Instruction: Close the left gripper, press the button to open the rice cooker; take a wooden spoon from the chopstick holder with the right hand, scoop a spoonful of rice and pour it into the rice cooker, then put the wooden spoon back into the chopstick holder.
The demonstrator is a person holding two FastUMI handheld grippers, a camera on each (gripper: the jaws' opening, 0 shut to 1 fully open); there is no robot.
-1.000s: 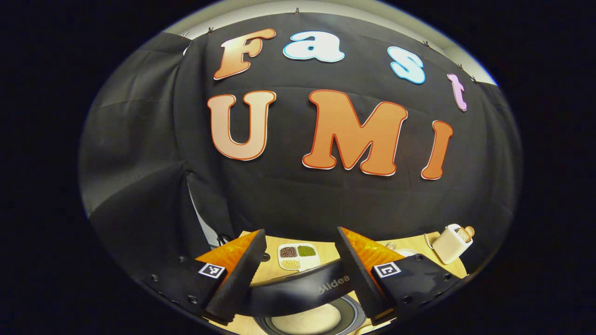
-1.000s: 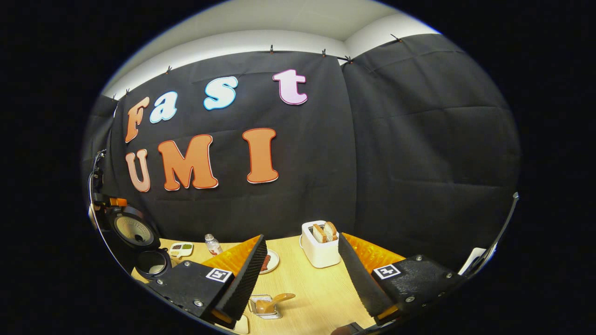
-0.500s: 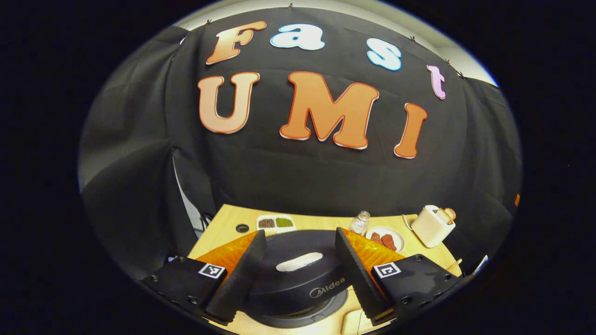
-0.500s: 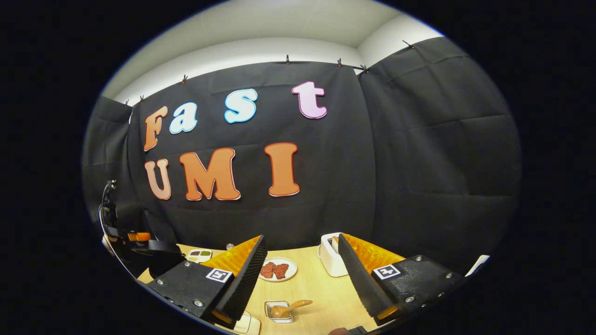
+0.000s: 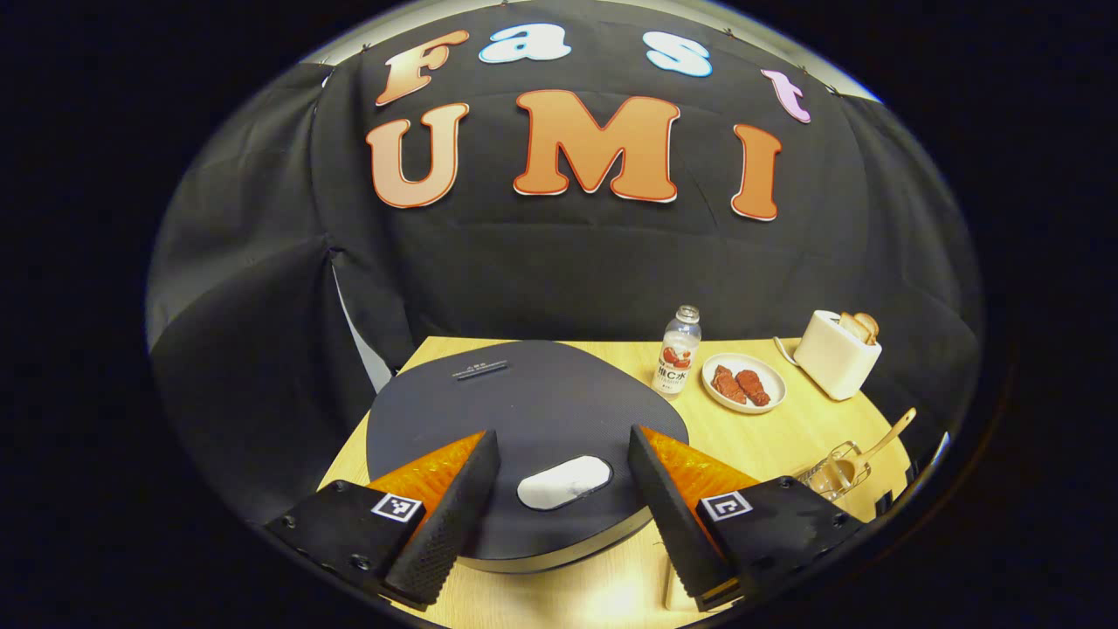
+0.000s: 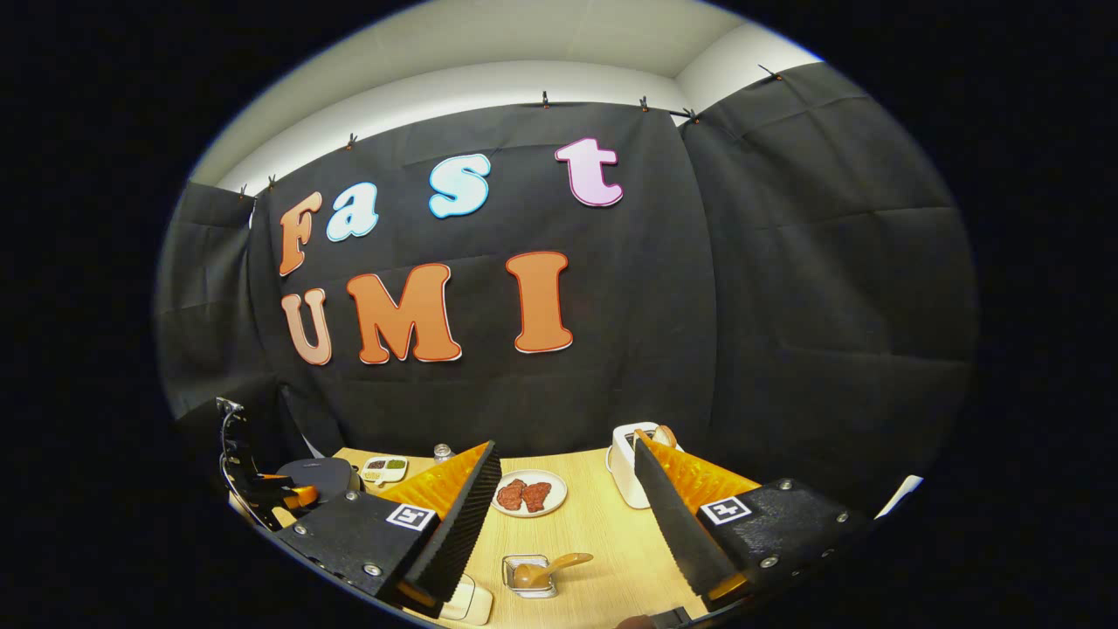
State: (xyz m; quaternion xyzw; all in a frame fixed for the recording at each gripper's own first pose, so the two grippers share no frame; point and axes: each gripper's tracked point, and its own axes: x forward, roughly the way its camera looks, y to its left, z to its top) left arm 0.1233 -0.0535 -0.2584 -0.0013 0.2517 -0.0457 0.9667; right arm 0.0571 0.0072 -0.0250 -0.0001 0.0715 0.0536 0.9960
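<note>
The dark rice cooker sits with its lid down in the left gripper view, its white button at the front of the lid. My left gripper hovers open just above the lid, one finger on each side of the button, touching nothing. The wooden spoon lies slanted in a clear holder on the table. My right gripper hangs open above and short of that holder, with nothing between its fingers. The cooker shows small at the far left of the right gripper view.
A drink bottle, a plate of meat pieces and a white toaster with bread stand behind and right of the cooker. A small divided tray of grains sits near the cooker. A pale dish lies under my right gripper's left finger.
The cooker lid has swung down from open to closed, hiding the pot. The left gripper's view tipped down onto the lid. The right gripper drifted slightly; both stayed open.
</note>
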